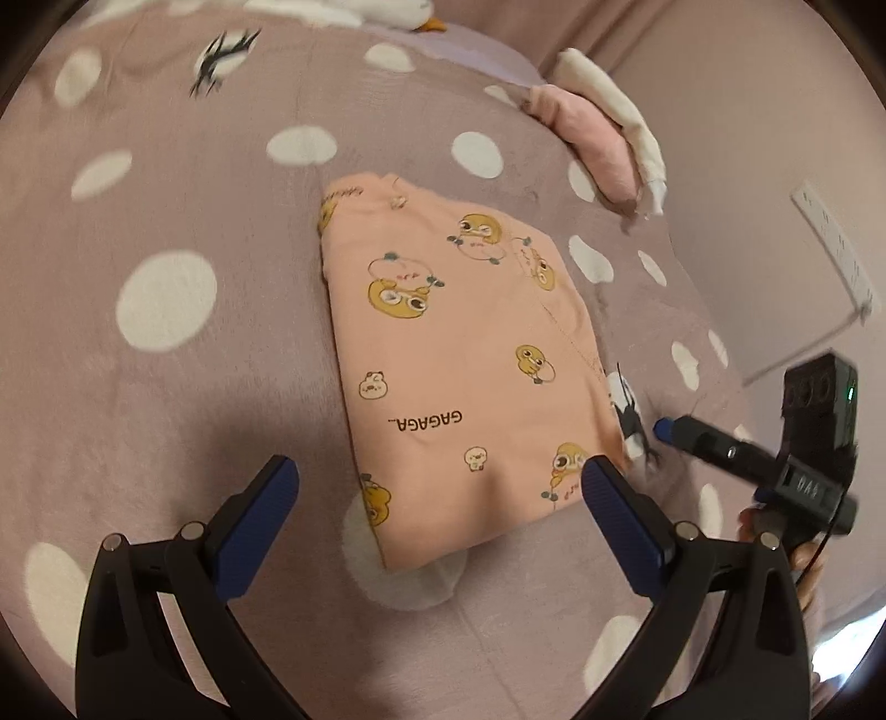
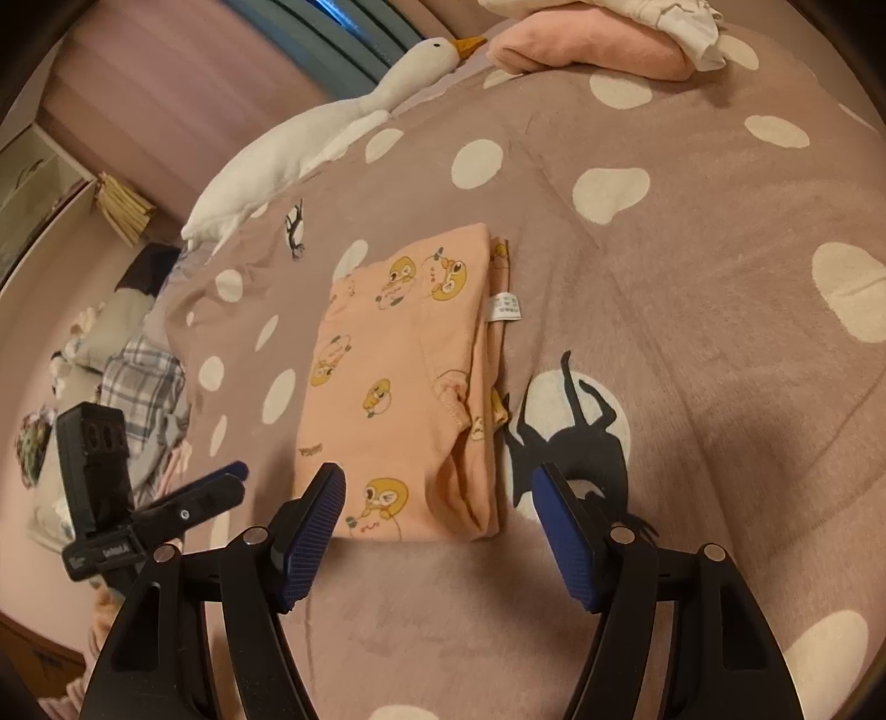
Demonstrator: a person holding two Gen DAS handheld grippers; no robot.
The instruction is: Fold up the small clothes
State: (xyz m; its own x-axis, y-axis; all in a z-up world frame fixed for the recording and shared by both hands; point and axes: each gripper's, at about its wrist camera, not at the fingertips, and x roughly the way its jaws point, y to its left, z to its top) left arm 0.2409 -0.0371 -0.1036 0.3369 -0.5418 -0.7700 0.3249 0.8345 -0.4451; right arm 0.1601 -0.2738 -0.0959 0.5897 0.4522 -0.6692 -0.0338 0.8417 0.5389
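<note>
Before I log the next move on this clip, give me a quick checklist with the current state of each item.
1. Peach garment folded into a compact rectangle: ok.
2. Left gripper open and empty: ok.
3. Right gripper open and empty: ok.
4. Care label tucked in: not ok, it sticks out at the side.
5. Layers underneath lie flat: cannot tell.
6. Folded pile at the blanket's far edge, apart from the garment: ok.

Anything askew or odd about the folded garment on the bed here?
Minor only: the peach garment is folded, but its white care tag sticks out of the right edge, where under layers also peek past the top layer. Both grippers are open and clear of it.
</note>
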